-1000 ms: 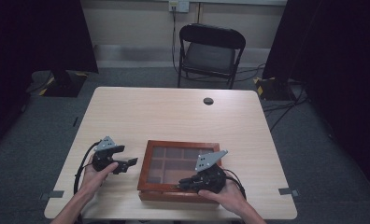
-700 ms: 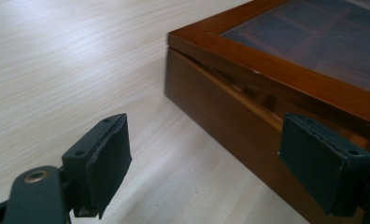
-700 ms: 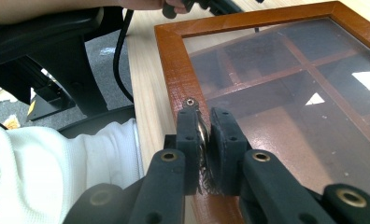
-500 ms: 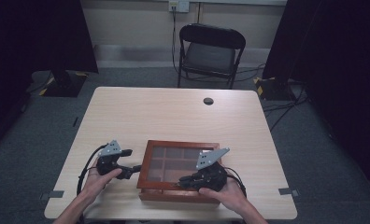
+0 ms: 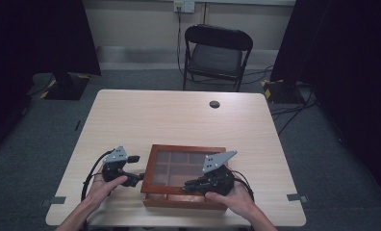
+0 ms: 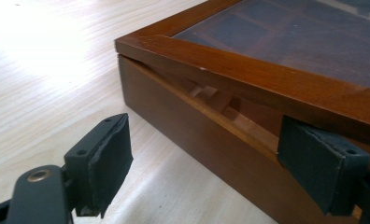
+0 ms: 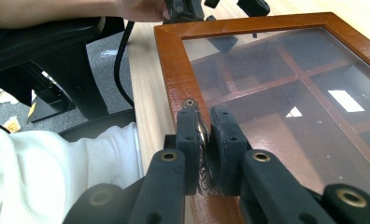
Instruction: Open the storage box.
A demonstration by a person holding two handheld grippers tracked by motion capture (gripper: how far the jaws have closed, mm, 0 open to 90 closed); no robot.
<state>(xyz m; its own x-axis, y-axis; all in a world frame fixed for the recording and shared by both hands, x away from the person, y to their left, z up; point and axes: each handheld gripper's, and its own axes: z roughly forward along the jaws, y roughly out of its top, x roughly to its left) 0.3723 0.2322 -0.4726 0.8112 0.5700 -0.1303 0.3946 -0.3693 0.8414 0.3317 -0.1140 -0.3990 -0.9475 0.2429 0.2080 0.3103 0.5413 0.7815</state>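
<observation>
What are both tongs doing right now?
Left tongs: open, one pad at the gap under the box lid.
Right tongs: shut on the lid's small metal knob.

1. No legible text, label, brand, number or sign is showing on the wooden box [image 5: 186, 202] or on the counter [image 5: 179, 115].
2. A black mark is showing on the white sleeve [image 7: 15, 172] at the picture's edge; it is cut off and unreadable.
</observation>
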